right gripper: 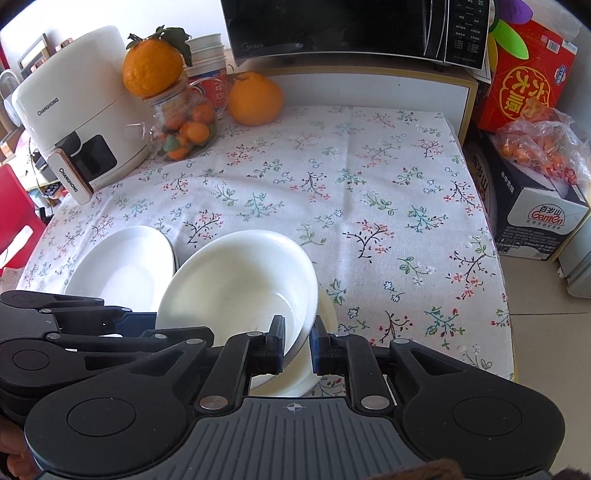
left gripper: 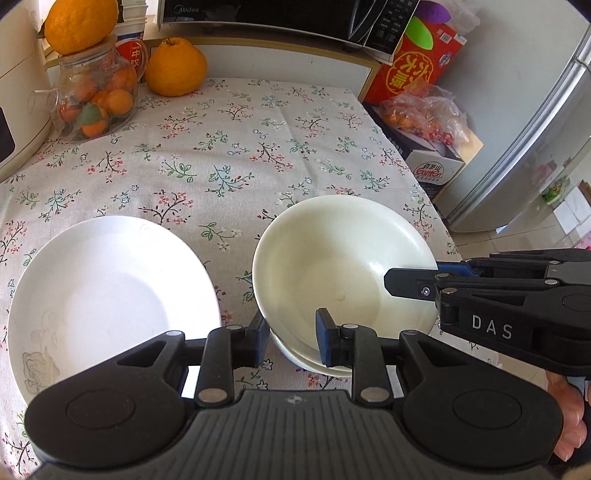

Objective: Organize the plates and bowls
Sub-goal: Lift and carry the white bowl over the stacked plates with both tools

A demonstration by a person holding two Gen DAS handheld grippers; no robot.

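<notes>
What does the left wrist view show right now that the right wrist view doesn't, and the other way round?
Left wrist only: the fridge door, and a hand under the right gripper.

Right wrist only: the whole white appliance, a red object at the left edge, and the paper cup stack.

Both: the upper bowl tilted in a second bowl, both grippers at its rim, the plate, the fruit jar, the microwave.

Two stacked bowls [left gripper: 332,254], one plate [left gripper: 107,291], two large oranges [left gripper: 175,66]
</notes>
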